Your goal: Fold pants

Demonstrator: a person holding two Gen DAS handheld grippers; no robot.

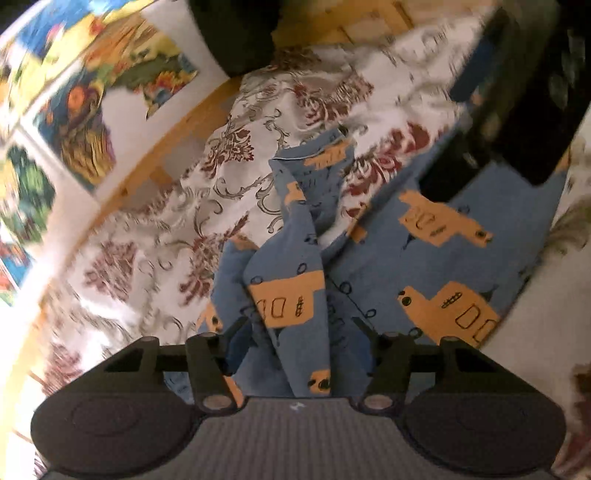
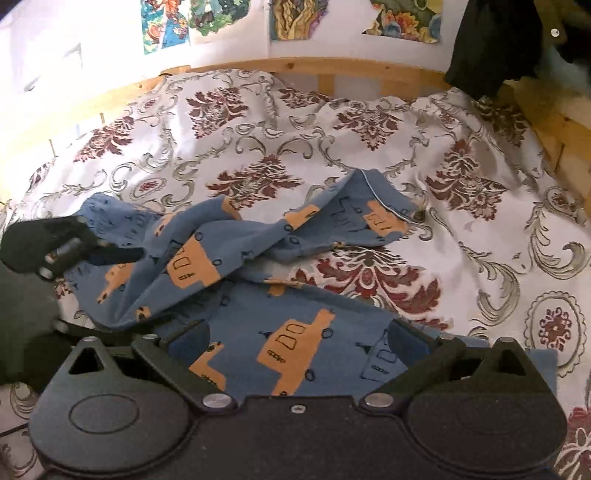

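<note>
The blue pants [image 2: 236, 266] with orange trucks lie on a bed cover [image 2: 461, 184] with red and grey flowers. They are not flat. One leg is twisted and bunched, and its end lies far out toward the middle of the bed. The other part lies smooth and near, under the right gripper [image 2: 295, 343].

I think the job is only starting. The pants need to be pulled straight before any fold can be made. The next move calls for a firm hold on the cloth, then a lift and a gentle shake or pull so the twisted leg comes flat beside the other one.

The right gripper hangs low over the near, smooth part of the pants. Its two fingers stand wide apart with cloth showing between them, so it is open and holds nothing.

The left gripper [image 1: 295, 332] sits at the left side of the pants, pointing along the twisted leg. In its own view the cloth bunches up between its fingers. The fingers look a bit apart, but I cannot tell if they pinch the cloth or just sit around it. The view is blurry.

Bright pictures [image 2: 288, 18] hang on the far wall, behind the wooden bed frame [image 2: 332, 66].
</note>
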